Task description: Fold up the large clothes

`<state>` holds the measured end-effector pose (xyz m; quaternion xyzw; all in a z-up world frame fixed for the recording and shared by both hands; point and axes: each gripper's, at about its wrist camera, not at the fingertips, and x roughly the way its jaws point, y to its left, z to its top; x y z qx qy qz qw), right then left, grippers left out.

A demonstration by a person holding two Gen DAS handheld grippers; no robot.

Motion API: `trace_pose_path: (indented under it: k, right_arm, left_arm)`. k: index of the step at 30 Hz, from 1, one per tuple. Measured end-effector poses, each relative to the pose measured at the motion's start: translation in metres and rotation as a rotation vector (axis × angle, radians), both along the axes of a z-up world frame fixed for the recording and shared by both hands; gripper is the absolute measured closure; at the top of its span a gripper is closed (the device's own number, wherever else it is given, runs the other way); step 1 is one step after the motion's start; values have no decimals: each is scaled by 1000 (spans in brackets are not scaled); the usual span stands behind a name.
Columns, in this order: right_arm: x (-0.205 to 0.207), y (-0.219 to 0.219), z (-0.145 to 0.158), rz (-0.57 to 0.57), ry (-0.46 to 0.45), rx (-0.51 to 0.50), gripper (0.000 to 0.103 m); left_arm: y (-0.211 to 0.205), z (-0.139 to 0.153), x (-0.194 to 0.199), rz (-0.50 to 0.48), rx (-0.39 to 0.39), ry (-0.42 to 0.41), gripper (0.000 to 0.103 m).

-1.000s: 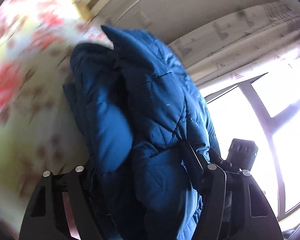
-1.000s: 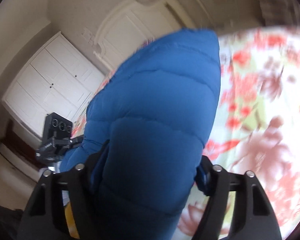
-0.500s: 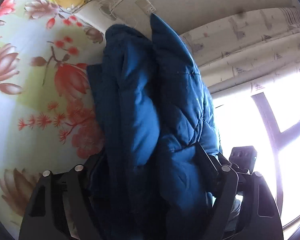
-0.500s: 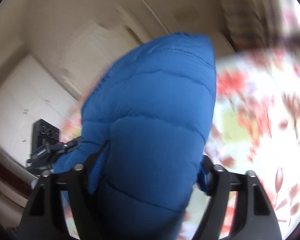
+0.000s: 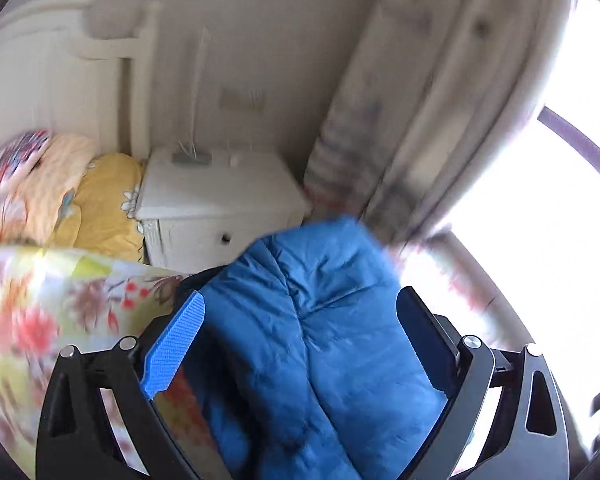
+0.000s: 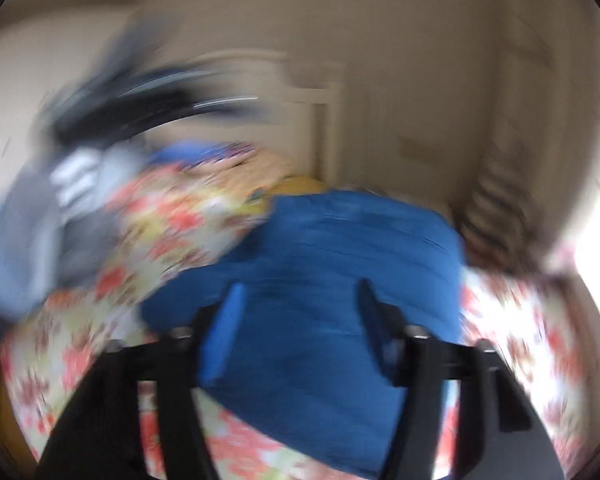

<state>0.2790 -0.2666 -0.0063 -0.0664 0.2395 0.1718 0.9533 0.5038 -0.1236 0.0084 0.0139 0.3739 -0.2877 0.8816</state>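
Blue padded jacket [image 5: 320,340] is seen lying on the flowered bedspread [image 5: 40,300], its long axis running toward twelve o'clock. It is straddled, unpinched, by the opening left gripper [image 5: 300,340]; the closing right gripper [image 6: 300,320] is blurred, its grip undeterminable.

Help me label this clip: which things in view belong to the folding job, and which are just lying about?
Job:
blue puffer jacket
left gripper, jaws opening around the jacket
right gripper, jaws closing over the jacket
floral bedspread

Lying about:
white nightstand
yellow pillow
curtain
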Motion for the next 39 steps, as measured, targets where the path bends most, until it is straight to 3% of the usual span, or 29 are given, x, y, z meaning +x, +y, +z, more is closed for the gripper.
trace_pose_path:
  k: [3, 5, 10, 14, 17, 21, 25, 26, 30, 33, 35, 37, 39]
  right_arm:
    - [1, 59, -14, 86, -21, -178, 62]
    - [1, 85, -30, 109, -24, -273, 62]
    - [21, 100, -76, 122, 63, -390, 62]
    - [22, 115, -89, 117, 76, -460, 62]
    - [21, 130, -93, 103, 85, -513, 62]
    - [23, 136, -94, 95, 86, -506, 62]
    - [0, 110, -76, 134, 76, -426, 61]
    - [-14, 100, -63, 145, 70, -366, 60]
    - [-53, 46, -26, 59, 10, -203, 58]
    - [-67, -15, -17, -62, 10, -39, 58]
    - [-58, -49, -19, -147, 46, 38, 58]
    - [-46, -68, -26, -207, 74, 68, 58]
    - [-31, -72, -39, -237, 150, 77, 55]
  left_arm:
    - [-22, -32, 31, -22, 149, 29, 11]
    - [-25, -58, 43, -29, 196, 73, 10]
    - [-6, -93, 55, -17, 75, 135, 4]
    - [5, -109, 59, -14, -2, 140, 4]
    - [8, -113, 58, -4, -26, 128, 4]
    - [8, -107, 49, 40, -7, 104, 4]
    - [18, -84, 20, 142, 68, 4, 5]
    - [22, -73, 3, 161, 77, -49, 5]
    - [37, -45, -68, 153, 50, -221, 5]
    - [41, -56, -100, 146, 36, -227, 5]
    - [39, -78, -107, 158, 74, -200, 5]
    - [39, -97, -108, 162, 96, -162, 4]
    - [46, -102, -114, 188, 66, -154, 4]
